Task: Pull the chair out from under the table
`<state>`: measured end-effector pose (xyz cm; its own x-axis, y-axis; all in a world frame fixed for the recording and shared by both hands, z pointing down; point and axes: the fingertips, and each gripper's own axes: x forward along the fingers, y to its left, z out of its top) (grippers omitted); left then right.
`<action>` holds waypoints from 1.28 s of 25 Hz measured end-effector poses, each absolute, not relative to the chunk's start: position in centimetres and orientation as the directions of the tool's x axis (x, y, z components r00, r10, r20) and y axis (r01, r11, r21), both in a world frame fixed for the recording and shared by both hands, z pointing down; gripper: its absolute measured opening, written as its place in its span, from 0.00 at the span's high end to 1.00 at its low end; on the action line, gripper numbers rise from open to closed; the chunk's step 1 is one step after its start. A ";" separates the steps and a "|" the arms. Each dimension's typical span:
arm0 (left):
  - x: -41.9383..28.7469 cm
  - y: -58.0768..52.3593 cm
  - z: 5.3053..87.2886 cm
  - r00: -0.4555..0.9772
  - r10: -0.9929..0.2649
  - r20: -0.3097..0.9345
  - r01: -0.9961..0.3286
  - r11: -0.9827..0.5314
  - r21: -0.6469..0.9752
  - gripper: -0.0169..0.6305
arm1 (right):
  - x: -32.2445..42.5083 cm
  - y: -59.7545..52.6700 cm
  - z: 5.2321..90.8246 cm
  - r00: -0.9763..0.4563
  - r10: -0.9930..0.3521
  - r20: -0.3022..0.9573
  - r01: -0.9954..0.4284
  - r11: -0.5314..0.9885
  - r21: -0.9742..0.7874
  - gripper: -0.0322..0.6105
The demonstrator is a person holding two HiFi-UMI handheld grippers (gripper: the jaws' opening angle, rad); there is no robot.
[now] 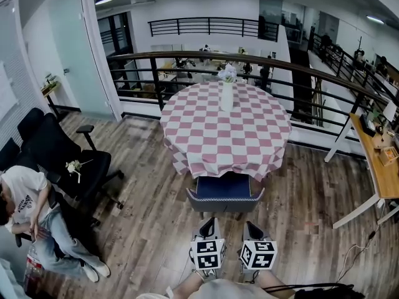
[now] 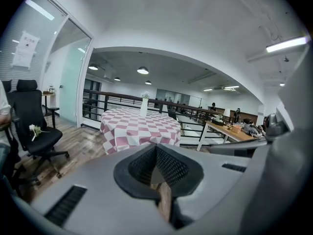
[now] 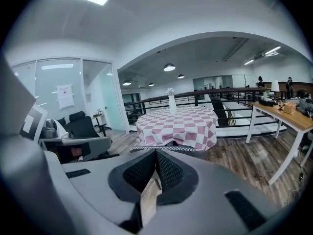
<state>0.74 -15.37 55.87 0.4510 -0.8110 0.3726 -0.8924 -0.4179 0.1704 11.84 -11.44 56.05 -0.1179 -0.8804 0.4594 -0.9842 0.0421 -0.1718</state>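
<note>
A chair [image 1: 222, 187] with a blue seat and grey backrest [image 1: 224, 204] stands tucked against the round table [image 1: 246, 136], which has a pink-and-white checked cloth; the seat's front lies under the cloth's edge. A white vase [image 1: 227, 95] of flowers stands on the table. My left gripper [image 1: 209, 223] and right gripper [image 1: 252, 228] hover side by side just behind the backrest, apart from it, both shut and empty. The left gripper view shows the shut left gripper [image 2: 156, 153] and the table [image 2: 139, 126] ahead. Past the shut right gripper [image 3: 155, 159], the backrest's stitched rim [image 3: 166, 148] shows below the table [image 3: 177, 121].
A black office chair [image 1: 65, 161] with a small flower on it stands at the left, and a person [image 1: 28, 207] sits beside it. A dark railing [image 1: 249, 64] curves behind the table. A wooden desk [image 1: 377, 167] runs along the right. Wood floor surrounds the chair.
</note>
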 end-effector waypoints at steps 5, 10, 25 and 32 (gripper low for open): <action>1.1 -18.2 55.4 0.468 -0.808 0.359 -0.883 -0.440 0.161 0.97 | 11.6 -14.5 55.8 -0.115 -0.886 0.449 -0.984 0.040 -0.173 0.92; 1.3 -20.5 55.1 0.477 -0.804 0.355 -0.878 -0.454 0.153 0.97 | 11.3 -17.0 55.6 -0.118 -0.890 0.439 -0.984 0.045 -0.174 0.92; 3.4 -20.5 59.2 0.457 -0.766 0.452 -0.889 -0.410 0.203 0.97 | 13.7 -17.8 57.8 -0.149 -0.860 0.488 -0.984 0.078 -0.163 0.92; 2.9 -20.2 58.6 0.395 -0.794 0.463 -0.919 -0.346 0.191 0.97 | 14.3 -17.9 58.2 -0.192 -0.847 0.495 -0.979 0.128 -0.162 0.92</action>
<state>2.94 -20.22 58.65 0.3949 -0.7937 0.4627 -0.9187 -0.3459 0.1907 14.33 -17.92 58.19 -0.1924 -0.8471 0.4954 -0.9785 0.1276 -0.1619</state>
